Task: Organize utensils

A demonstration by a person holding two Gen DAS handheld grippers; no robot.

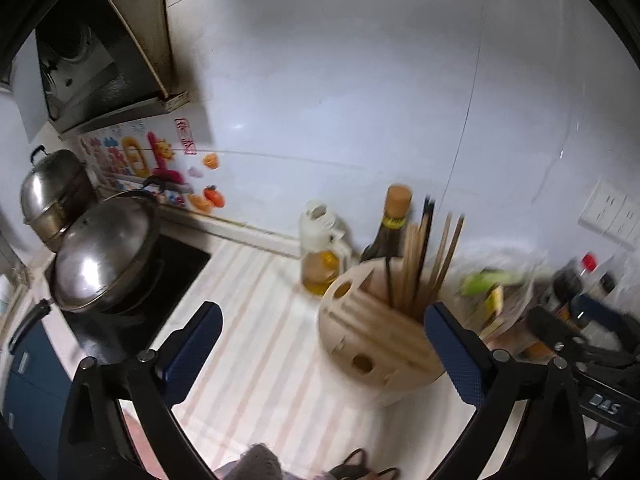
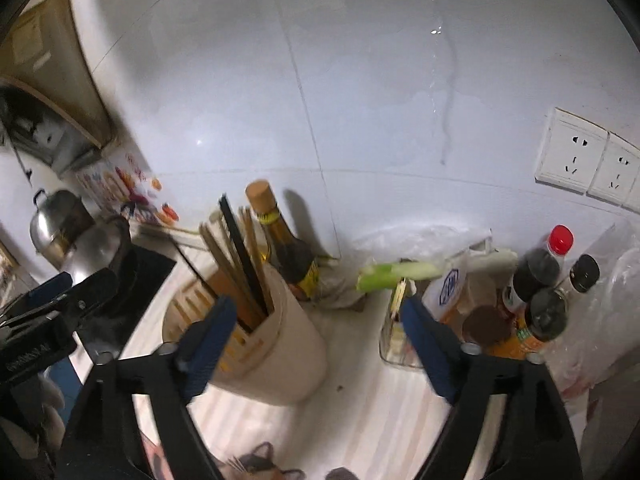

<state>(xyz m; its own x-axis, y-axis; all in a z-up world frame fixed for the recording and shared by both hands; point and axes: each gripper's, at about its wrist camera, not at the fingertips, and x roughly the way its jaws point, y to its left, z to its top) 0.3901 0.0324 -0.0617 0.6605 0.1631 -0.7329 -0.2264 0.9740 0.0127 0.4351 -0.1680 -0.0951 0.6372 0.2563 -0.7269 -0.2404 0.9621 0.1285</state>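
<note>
A round cream utensil holder (image 1: 372,336) with slots and holes stands on the striped counter. Several wooden and black chopsticks (image 1: 420,256) stick up from its rear compartment. My left gripper (image 1: 322,312) is open above the counter, its blue pads wide apart, and the holder sits between them toward the right finger. In the right wrist view the same holder (image 2: 288,344) and chopsticks (image 2: 236,256) lie just behind the left finger of my right gripper (image 2: 316,308). That gripper is open too, with nothing between its pads. No utensil is held.
Two lidded steel pots (image 1: 100,256) sit on a black stove (image 1: 176,268) at left. An oil jug (image 1: 320,252) and a dark bottle (image 1: 390,232) stand behind the holder. At right are a green onion (image 2: 400,274), condiment bottles (image 2: 536,276), a plastic bag and wall sockets (image 2: 588,160).
</note>
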